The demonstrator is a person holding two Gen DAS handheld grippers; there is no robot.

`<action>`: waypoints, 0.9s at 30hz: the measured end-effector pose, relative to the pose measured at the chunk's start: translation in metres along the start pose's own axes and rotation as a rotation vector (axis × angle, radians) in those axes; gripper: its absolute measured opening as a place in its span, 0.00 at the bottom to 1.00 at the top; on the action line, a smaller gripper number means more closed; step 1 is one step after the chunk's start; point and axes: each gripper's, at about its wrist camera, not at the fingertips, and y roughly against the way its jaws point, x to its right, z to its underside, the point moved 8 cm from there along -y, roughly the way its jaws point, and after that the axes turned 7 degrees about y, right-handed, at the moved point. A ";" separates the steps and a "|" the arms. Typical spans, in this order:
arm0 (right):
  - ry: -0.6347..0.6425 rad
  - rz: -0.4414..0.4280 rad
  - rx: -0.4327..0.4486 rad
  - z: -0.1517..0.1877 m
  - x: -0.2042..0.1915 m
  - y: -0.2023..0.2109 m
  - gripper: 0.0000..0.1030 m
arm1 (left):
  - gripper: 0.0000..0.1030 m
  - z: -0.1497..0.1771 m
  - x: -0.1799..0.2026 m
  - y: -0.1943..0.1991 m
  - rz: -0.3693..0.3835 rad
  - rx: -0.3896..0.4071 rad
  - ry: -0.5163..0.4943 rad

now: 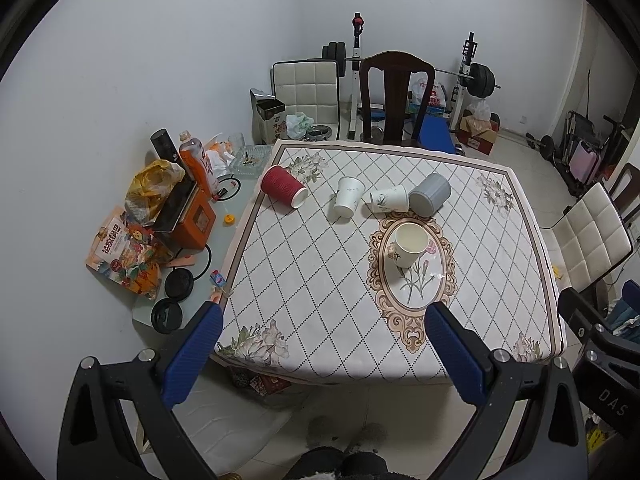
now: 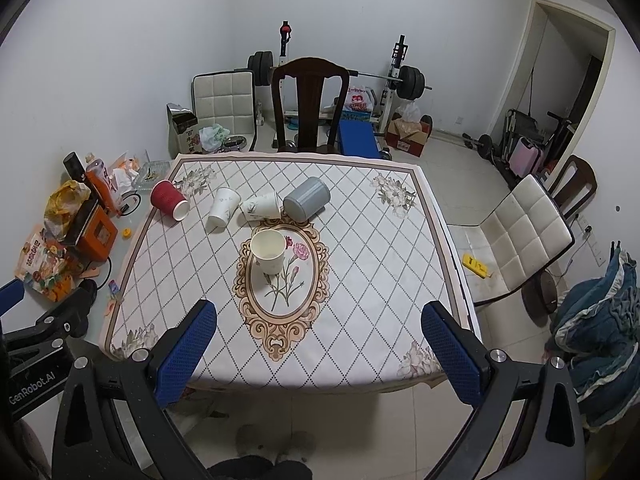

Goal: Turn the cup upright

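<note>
A white paper cup [image 1: 409, 245] [image 2: 269, 250] stands upright on the oval flower motif at the table's middle. Behind it, in a row, lie a red ribbed cup [image 1: 283, 186] [image 2: 169, 200] on its side, a white cup [image 1: 348, 197] [image 2: 222, 205] tilted with its mouth away, a printed white cup [image 1: 388, 199] [image 2: 261, 205] on its side, and a grey cup [image 1: 430, 194] [image 2: 306, 199] on its side. My left gripper [image 1: 324, 320] and right gripper [image 2: 320, 318] are both open and empty, held back above the table's near edge.
The table [image 1: 320, 320] [image 2: 360, 280] has a diamond-patterned cloth. Snack bags, a bottle [image 1: 196, 162], an orange box [image 1: 196, 224] and black lids crowd its left strip. A dark wooden chair [image 1: 394, 96] stands at the far side, a white chair [image 2: 524, 236] at the right. Gym gear lines the wall.
</note>
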 end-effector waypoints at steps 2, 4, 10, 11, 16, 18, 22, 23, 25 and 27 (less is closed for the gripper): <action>0.000 -0.001 -0.002 0.000 0.000 -0.001 1.00 | 1.00 -0.001 0.000 0.000 -0.002 0.000 0.000; 0.000 -0.004 -0.002 0.002 -0.001 -0.001 1.00 | 1.00 0.000 -0.001 -0.001 -0.001 -0.002 -0.001; 0.001 -0.003 -0.004 0.001 -0.001 -0.002 1.00 | 1.00 0.005 -0.002 -0.004 0.004 -0.010 -0.005; 0.000 -0.003 -0.005 0.002 -0.001 -0.002 1.00 | 1.00 0.005 -0.002 -0.004 0.003 -0.009 -0.006; 0.001 -0.001 -0.006 0.002 -0.001 -0.003 1.00 | 1.00 0.006 -0.002 -0.004 0.003 -0.008 -0.006; 0.001 -0.003 -0.006 0.001 -0.001 -0.003 1.00 | 1.00 0.005 -0.001 -0.004 0.005 -0.010 -0.008; 0.000 -0.004 -0.007 0.002 -0.001 -0.004 1.00 | 1.00 0.006 -0.001 -0.004 0.004 -0.009 -0.009; 0.000 -0.004 -0.008 0.002 -0.001 -0.004 1.00 | 1.00 0.004 0.000 -0.004 0.003 -0.008 -0.007; 0.001 -0.003 -0.007 0.001 0.000 -0.003 1.00 | 1.00 0.004 0.000 -0.004 0.003 -0.009 -0.007; 0.001 -0.002 -0.006 0.001 0.000 -0.003 1.00 | 1.00 0.005 0.000 -0.004 0.004 -0.008 -0.008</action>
